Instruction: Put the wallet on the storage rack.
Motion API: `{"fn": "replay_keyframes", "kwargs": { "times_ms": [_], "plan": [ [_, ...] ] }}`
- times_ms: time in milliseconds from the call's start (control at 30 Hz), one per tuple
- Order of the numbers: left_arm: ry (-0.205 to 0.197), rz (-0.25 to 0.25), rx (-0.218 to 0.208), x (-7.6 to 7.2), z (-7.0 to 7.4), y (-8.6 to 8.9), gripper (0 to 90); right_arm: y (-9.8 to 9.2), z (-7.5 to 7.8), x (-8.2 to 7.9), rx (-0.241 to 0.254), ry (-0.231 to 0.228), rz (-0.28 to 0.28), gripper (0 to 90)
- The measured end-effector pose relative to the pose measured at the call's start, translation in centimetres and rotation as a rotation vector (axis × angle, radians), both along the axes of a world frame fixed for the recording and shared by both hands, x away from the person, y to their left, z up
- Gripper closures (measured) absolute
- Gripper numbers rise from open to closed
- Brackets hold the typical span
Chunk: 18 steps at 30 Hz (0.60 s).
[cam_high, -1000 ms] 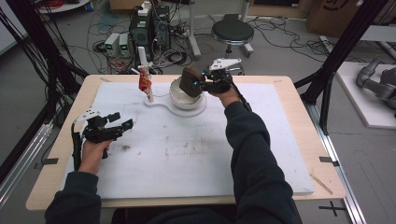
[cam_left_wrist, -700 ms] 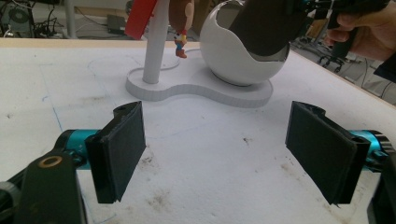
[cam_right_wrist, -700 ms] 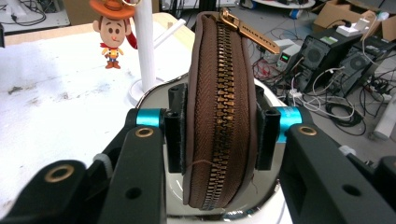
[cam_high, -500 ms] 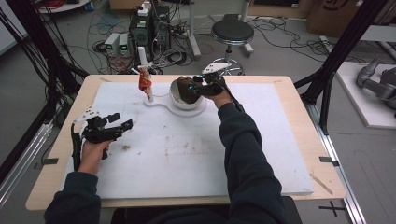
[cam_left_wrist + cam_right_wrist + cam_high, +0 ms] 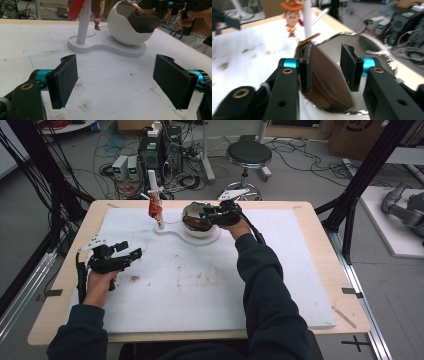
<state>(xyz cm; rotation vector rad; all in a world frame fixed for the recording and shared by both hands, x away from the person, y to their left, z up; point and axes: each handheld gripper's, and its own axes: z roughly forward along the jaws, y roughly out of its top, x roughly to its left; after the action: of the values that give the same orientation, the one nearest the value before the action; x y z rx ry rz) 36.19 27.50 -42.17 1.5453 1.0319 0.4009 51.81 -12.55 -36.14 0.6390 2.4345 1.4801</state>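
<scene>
A brown zip pouch (image 5: 194,216) lies tilted inside the white bowl (image 5: 202,231) of a white stand at the back of the table. My right gripper (image 5: 207,212) hovers over the bowl, open. In the right gripper view its fingertips (image 5: 328,67) straddle the pouch (image 5: 327,85), the left pad touching the pouch's side. A cowboy figure (image 5: 155,210) hangs on the stand's white post (image 5: 154,185). My left gripper (image 5: 132,252) rests at the table's left, open and holding nothing; in the left gripper view (image 5: 120,82) it faces the bowl (image 5: 122,32) and pouch (image 5: 143,21).
A white foam mat (image 5: 200,290) covers the wooden table, with a few dark stains near the middle. The stand's flat base (image 5: 105,46) joins post and bowl. Behind the table are a stool (image 5: 248,154), computers and cables on the floor.
My right gripper has carried the pouch leftward and down into the bowl, and its jaws now stand apart. The left gripper has stayed put.
</scene>
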Motion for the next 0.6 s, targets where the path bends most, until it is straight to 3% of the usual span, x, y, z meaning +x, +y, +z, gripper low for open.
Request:
{"fn": "replay_keyframes", "kwargs": {
  "times_ms": [133,233,267,333,367,600],
  "plan": [
    [0.001,-0.002,0.004,0.0,0.0,0.0,20.0,0.4,-0.5,-0.2,-0.031,0.046,0.045,62.4],
    [0.003,0.0,0.005,0.0,0.0,0.0,20.0,0.9,-0.7,-0.3,-0.05,0.031,0.043,62.5],
    [0.003,0.0,0.007,0.0,0.0,0.0,20.0,1.1,-0.7,-0.4,-0.078,0.019,0.031,63.0],
    [0.006,-0.001,0.006,0.0,0.0,0.0,20.0,1.9,-0.9,-0.7,-0.239,-0.051,-0.006,64.7],
    [0.005,-0.002,0.006,0.0,-0.1,-0.1,20.0,2.1,-1.1,-0.7,-0.259,-0.069,-0.006,63.4],
    [0.005,-0.002,0.008,0.0,-0.1,0.0,20.0,1.0,-0.6,-0.6,-0.112,-0.024,-0.043,56.0]
  ]
}}
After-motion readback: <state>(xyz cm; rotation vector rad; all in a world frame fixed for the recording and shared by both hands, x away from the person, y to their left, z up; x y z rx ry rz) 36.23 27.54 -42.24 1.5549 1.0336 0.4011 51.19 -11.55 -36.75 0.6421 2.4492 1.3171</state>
